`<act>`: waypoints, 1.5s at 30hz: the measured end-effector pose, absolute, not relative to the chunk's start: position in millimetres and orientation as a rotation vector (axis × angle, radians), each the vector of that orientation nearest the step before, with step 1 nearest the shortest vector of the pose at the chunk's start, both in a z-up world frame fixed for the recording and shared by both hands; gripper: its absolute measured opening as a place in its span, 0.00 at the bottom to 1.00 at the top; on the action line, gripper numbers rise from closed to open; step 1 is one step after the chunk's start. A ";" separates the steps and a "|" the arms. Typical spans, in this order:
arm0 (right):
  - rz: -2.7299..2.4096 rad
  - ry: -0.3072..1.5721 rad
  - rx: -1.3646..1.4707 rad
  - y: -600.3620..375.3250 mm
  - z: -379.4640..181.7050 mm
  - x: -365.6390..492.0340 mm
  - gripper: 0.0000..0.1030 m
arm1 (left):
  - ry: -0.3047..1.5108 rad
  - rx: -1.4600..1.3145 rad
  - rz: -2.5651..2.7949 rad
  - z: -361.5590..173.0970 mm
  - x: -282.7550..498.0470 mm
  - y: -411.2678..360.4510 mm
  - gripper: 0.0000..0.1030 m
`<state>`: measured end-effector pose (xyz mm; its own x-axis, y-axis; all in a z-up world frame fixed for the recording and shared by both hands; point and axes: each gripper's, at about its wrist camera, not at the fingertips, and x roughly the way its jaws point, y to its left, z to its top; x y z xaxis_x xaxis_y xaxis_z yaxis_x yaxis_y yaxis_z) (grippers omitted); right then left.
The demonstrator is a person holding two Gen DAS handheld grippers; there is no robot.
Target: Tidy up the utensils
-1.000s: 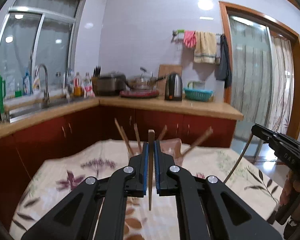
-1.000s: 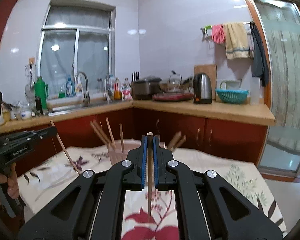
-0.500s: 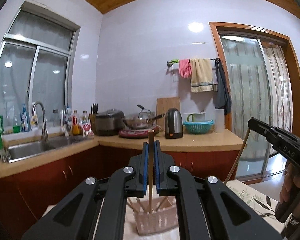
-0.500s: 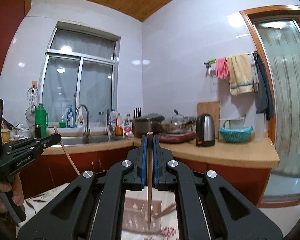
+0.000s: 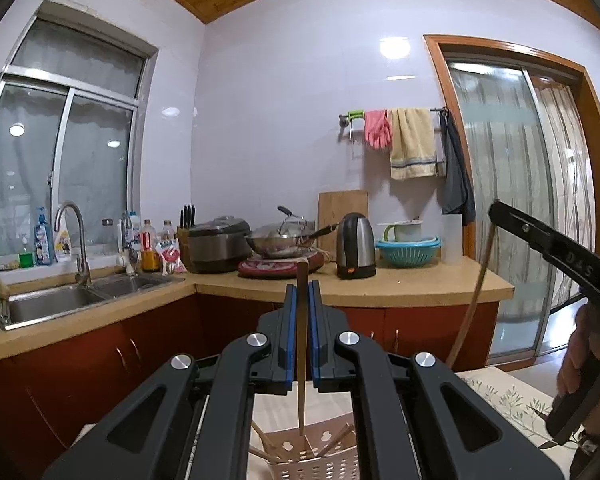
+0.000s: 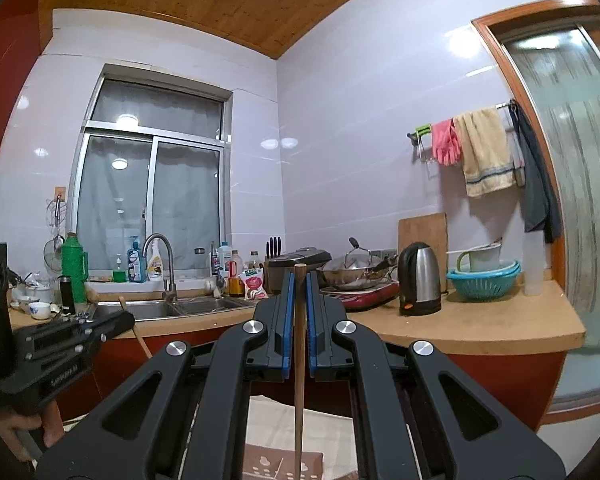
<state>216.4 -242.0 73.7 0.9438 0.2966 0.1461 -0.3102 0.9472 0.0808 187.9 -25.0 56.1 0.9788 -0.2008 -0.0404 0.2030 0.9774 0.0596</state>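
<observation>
The perforated pink plastic utensil basket is cut off by the lower edge and partly hidden behind the black left gripper. Labels on the small plastic bottles by the sink are too small to read.

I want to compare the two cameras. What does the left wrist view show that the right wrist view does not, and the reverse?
Only the left wrist view: the right claw from the side, holding a thin wooden chopstick, and several chopsticks standing in the pale pink perforated plastic basket below.

Only the right wrist view: the left claw from the side, white cups at the counter's left end, and a strainer hanging by the window.

Both: a claw shut on an upright chopstick, the steel sink, the silver electric kettle and the teal plastic colander.
</observation>
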 end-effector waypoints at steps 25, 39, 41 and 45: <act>0.303 0.087 0.092 -206.4 -16.7 249.4 0.25 | 0.207 0.018 -0.187 -9.4 208.7 -22.5 0.49; 0.229 0.122 0.021 -203.0 -21.8 167.3 0.50 | 0.216 -0.002 -0.137 -12.8 139.2 -20.3 0.71; 0.225 0.136 0.015 -201.8 -25.9 152.9 0.51 | 0.224 0.000 -0.122 -16.8 125.0 -19.8 0.72; 0.216 0.171 0.012 -202.5 -36.4 126.5 0.54 | 0.250 -0.015 -0.099 -23.7 102.6 -13.8 0.73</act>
